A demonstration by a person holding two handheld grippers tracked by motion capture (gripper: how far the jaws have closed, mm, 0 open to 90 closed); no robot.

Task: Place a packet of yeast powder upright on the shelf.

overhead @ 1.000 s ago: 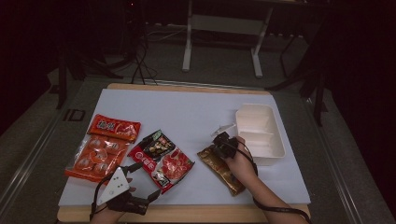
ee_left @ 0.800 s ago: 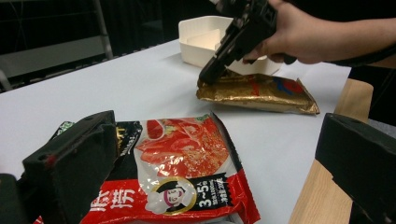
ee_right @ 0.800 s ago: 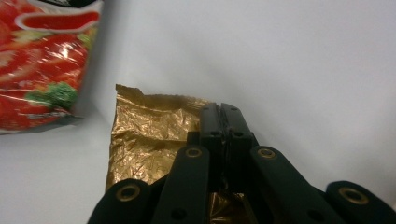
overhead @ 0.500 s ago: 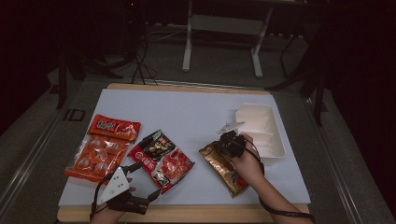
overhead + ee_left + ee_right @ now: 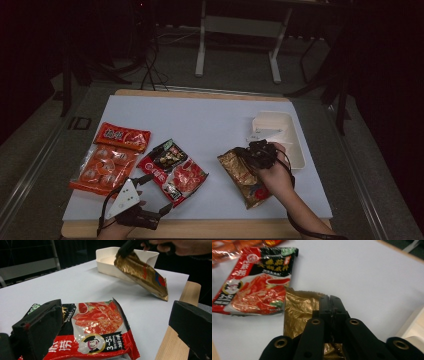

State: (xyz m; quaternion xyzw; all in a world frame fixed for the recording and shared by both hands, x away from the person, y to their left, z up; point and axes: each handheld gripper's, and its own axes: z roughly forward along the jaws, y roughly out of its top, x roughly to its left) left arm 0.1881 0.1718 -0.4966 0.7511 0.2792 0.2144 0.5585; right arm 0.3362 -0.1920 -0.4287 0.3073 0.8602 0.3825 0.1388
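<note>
A white-covered table (image 5: 210, 120) bears two red packets (image 5: 172, 171) (image 5: 107, 160) and a white tray (image 5: 295, 150).

your right gripper (image 5: 332, 305) is black with brass-coloured rivets, and the packet (image 5: 243, 176) it holds is crinkled gold foil with a red and blue patch at its low end. your left gripper (image 5: 150, 216) is black too, with a pale grey plate on top. the soup-base pouch (image 5: 100, 327) is red, with a black top band, white lettering and a picture of red broth. the snack bag (image 5: 107, 157) is orange-red with round pale pieces. the tray (image 5: 296, 145) is cream-white, on a pale lilac-white worktop (image 5: 200, 120) edged in light wood.
</note>
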